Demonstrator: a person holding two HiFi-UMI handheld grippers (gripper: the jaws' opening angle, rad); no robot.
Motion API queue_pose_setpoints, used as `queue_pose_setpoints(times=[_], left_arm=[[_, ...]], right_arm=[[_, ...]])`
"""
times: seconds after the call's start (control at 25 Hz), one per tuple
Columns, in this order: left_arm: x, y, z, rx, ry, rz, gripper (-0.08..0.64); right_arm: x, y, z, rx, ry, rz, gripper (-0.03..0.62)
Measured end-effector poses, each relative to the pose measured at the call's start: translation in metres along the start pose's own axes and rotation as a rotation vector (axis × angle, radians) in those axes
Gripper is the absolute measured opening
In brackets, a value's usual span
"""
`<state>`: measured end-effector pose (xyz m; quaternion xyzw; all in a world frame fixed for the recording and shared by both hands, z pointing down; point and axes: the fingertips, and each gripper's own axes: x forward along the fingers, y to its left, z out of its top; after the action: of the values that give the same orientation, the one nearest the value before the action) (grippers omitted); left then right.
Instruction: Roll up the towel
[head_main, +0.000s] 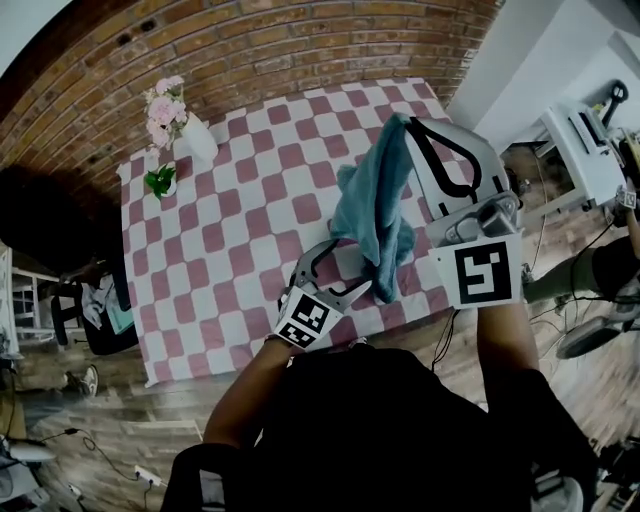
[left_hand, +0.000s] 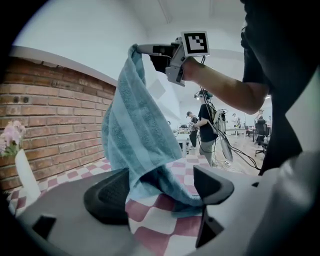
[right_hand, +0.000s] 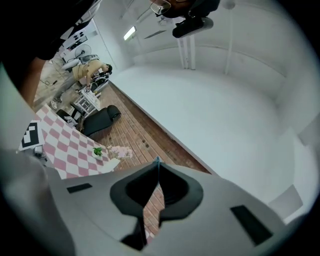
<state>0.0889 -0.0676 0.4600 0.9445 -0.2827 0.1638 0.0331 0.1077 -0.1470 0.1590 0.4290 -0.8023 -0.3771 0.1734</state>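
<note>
The blue towel (head_main: 372, 195) hangs in the air in the middle of the head view, above the table (head_main: 230, 230) with its pink and white squares. The right gripper (head_main: 403, 122) is closed on the top corner of the towel and holds it up high. In the right gripper view its two jaws are pressed together, and only a tiny blue bit pokes out at the tip, so it is probably a very thin pinch of cloth. The bottom end of the towel droops down onto the table near the front edge. The left gripper (head_main: 338, 272) waits there with its jaws apart. In the left gripper view the low end of the towel hangs between them, beside the left jaw, but they are not squeezing it. The towel looks light, soft and floppy. It bends and bunches wherever it is not held, and it will not break. It could slide out of such a small pinch. I think a good place to grab is the bottom corner with the left gripper, so that the towel can be pulled flat before rolling. A white vase (head_main: 198, 138) of flowers stands at the upper left, well away.
</note>
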Motion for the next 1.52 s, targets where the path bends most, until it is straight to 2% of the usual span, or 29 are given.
queue_pose_setpoints(times=[0.08,0.16,0.36,0.6,0.68,0.96,1.0,1.04,1.2,1.28,1.44,1.52], left_arm=[[0.001,-0.004,0.008,0.013,-0.019,0.038,0.400],[0.007,-0.008,0.017,0.059,-0.033,0.077,0.414],[0.033,-0.013,0.039,0.242,-0.047,0.166,0.414],[0.052,0.002,0.055,0.282,-0.058,0.272,0.391],[0.051,0.008,0.059,0.279,-0.067,0.317,0.349],[0.038,0.018,0.081,0.310,-0.161,0.404,0.087],[0.036,0.020,0.084,0.311,-0.170,0.415,0.016],[0.034,0.022,0.086,0.308,-0.176,0.422,0.002],[0.028,0.029,0.091,0.277,-0.193,0.405,0.002],[0.020,0.033,0.097,0.237,-0.220,0.392,0.002],[-0.007,0.052,0.114,0.150,-0.321,0.411,0.002],[-0.026,0.070,0.124,0.067,-0.381,0.434,0.002]], right_arm=[[0.001,-0.006,0.008,0.009,-0.016,-0.020,0.011],[0.002,-0.012,0.014,0.013,-0.034,-0.041,0.011],[0.002,-0.026,0.023,0.051,-0.066,-0.080,0.011],[-0.005,-0.036,0.028,0.103,-0.103,-0.117,0.011],[-0.009,-0.039,0.027,0.106,-0.103,-0.127,0.011],[-0.018,-0.053,0.021,0.142,-0.119,-0.158,0.011],[-0.019,-0.054,0.020,0.144,-0.121,-0.162,0.011],[-0.019,-0.055,0.019,0.146,-0.122,-0.165,0.011],[-0.021,-0.058,0.015,0.146,-0.117,-0.173,0.011],[-0.021,-0.059,0.012,0.142,-0.107,-0.176,0.011],[-0.023,-0.063,-0.005,0.168,-0.093,-0.186,0.011],[-0.026,-0.065,-0.014,0.199,-0.094,-0.196,0.012]])
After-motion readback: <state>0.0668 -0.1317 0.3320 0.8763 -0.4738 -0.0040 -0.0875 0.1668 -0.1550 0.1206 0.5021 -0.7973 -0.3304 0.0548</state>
